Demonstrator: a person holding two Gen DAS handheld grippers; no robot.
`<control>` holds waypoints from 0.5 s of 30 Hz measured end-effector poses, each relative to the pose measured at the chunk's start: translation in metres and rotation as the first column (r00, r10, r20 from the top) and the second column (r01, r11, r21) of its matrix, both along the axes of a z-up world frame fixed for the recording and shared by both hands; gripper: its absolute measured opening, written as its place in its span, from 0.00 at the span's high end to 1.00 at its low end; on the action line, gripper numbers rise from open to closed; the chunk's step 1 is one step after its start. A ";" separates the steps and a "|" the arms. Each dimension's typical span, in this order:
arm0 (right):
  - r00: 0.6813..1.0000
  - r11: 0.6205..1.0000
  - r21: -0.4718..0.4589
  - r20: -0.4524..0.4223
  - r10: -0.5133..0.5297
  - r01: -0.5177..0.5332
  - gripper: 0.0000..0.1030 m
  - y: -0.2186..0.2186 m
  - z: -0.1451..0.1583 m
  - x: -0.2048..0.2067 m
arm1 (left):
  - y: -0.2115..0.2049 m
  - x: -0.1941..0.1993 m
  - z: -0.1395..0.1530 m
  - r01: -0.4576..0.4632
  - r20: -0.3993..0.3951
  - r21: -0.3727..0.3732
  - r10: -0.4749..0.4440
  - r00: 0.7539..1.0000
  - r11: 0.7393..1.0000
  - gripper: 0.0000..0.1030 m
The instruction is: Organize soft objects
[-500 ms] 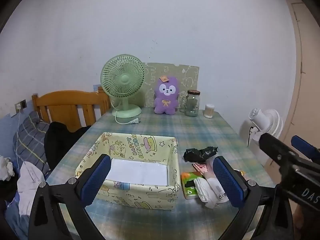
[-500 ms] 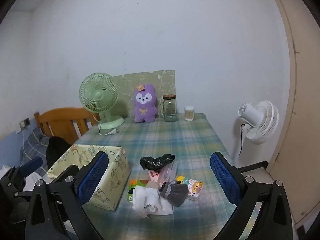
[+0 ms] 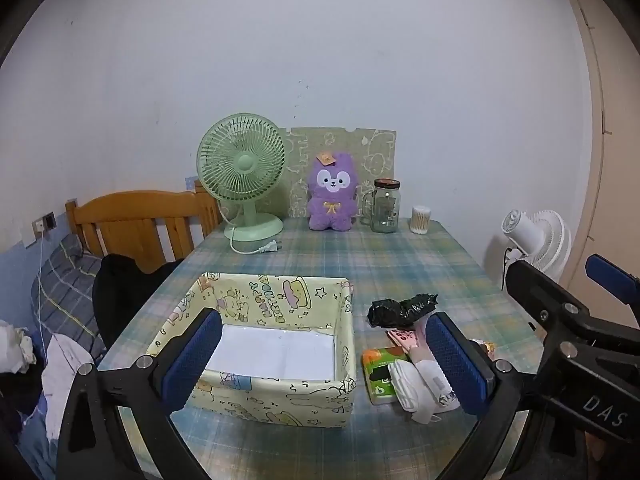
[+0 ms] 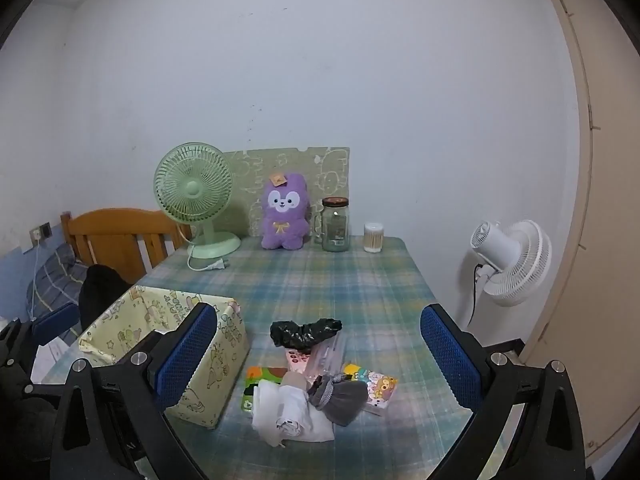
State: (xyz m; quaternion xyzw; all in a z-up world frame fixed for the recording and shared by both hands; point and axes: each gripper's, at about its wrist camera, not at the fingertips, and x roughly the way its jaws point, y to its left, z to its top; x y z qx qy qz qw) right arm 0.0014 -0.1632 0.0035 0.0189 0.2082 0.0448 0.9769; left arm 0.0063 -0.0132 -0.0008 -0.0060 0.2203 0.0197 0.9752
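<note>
A yellow cartoon-print fabric box [image 3: 276, 300] stands empty on the plaid table, left of a small pile. The pile holds a crumpled black bag [image 3: 400, 310], white socks [image 3: 416, 384], a green tissue pack [image 3: 378, 372] and a pink packet [image 3: 402, 336]. In the right wrist view I see the box [image 4: 232, 344], the black bag [image 4: 304, 332], white socks [image 4: 288, 404], a grey sock [image 4: 344, 396] and a cartoon tissue pack [image 4: 378, 390]. My left gripper [image 3: 323, 316] hovers open in front of the box. My right gripper [image 4: 319, 309] hovers open in front of the pile. Neither holds anything.
At the table's far end stand a green desk fan [image 3: 242, 168], a purple plush [image 3: 332, 196], a glass jar [image 3: 385, 206] and a cotton swab tub [image 3: 420, 220]. A white fan [image 3: 536, 240] stands off the right edge. A wooden bed frame [image 3: 136, 220] and clothes lie to the left.
Everything sits a little lower in both views than before. Nothing on the table has moved, and both pairs of jaws stand as wide as before.
</note>
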 end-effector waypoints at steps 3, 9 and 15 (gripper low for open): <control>1.000 1.000 0.008 -0.002 0.005 -0.005 0.00 0.000 0.000 0.000 | -0.002 0.002 0.000 0.006 -0.005 0.005 -0.006 1.000 1.000 0.01; 1.000 1.000 0.019 -0.006 0.007 -0.006 0.00 -0.002 -0.001 0.004 | -0.006 0.001 0.001 0.003 0.002 0.020 -0.003 1.000 1.000 0.01; 1.000 1.000 0.020 -0.007 0.009 -0.009 0.00 -0.001 -0.004 0.001 | -0.006 -0.002 0.000 0.010 0.004 0.021 -0.010 1.000 1.000 0.01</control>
